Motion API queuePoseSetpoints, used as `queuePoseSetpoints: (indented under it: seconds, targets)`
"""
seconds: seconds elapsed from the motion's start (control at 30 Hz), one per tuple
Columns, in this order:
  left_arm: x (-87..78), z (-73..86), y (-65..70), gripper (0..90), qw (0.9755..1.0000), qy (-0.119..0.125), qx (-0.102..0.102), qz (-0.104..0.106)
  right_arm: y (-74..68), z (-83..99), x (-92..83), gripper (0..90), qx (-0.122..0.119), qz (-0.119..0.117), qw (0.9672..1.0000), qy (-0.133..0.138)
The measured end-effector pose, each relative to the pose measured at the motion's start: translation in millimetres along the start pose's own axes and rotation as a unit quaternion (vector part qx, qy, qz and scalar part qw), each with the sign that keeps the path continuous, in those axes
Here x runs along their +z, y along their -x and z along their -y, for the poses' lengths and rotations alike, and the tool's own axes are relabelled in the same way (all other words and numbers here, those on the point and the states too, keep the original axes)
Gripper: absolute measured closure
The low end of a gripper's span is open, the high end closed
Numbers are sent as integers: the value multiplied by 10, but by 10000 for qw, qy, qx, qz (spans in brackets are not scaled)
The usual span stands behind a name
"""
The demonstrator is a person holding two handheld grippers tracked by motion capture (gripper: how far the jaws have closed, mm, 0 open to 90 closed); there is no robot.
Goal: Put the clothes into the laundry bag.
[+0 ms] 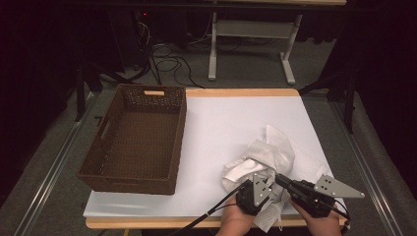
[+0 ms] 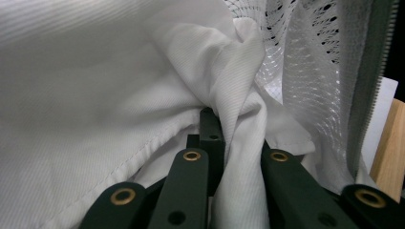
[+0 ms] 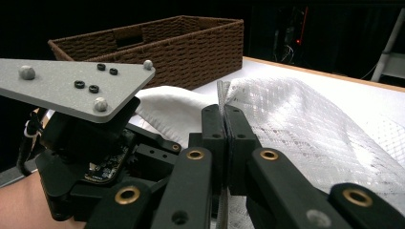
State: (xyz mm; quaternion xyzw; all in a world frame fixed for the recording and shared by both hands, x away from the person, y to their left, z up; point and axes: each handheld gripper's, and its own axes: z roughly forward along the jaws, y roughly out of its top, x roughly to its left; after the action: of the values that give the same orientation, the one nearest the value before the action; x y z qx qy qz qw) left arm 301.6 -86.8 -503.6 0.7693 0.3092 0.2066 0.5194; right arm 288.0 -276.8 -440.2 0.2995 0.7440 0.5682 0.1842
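A crumpled white cloth (image 1: 241, 169) lies tangled with a white mesh bag (image 1: 276, 147) at the front right of the table. My left gripper (image 1: 262, 181) is shut on a fold of the white cloth (image 2: 95, 95), which bunches between its jaws (image 2: 224, 125). The mesh bag (image 2: 310, 90) with its grey zipper (image 2: 368, 86) hangs just to the right of them. My right gripper (image 1: 279, 178) comes in from the right, shut (image 3: 223, 119) on the edge of the mesh bag (image 3: 305, 124). The two grippers are close together, and the left gripper (image 3: 86, 138) sits beside the right jaws.
A brown woven basket (image 1: 179, 142) stands on the left half of the white-covered table (image 1: 221, 113), with nothing visible inside. The table's wooden front edge (image 1: 147, 222) runs just below the hands. Beyond the table are a desk frame (image 1: 212, 54) and cables on the floor.
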Motion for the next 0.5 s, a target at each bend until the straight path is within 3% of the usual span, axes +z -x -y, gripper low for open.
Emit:
queuePoseSetpoints:
  seconds: [0.13, 0.23, 0.37, 0.5]
  targets:
    - [-56, -26, -20, 809, 9999, -13, -139, 86, 9, 11, -2, 900, -23, 40, 10000, -26]
    - [-152, -38, -38, 676, 9992, 72, -286, 282, 18, 16, -9, 900, -20, 55, 10000, -26]
    - [-341, -20, -59, 543, 9995, 223, -82, 216, 21, 18, -12, 900, -31, 53, 10000, -9]
    - [-553, 27, -159, 468, 9992, 226, -119, 312, 20, 22, -10, 900, -32, 64, 10000, -27]
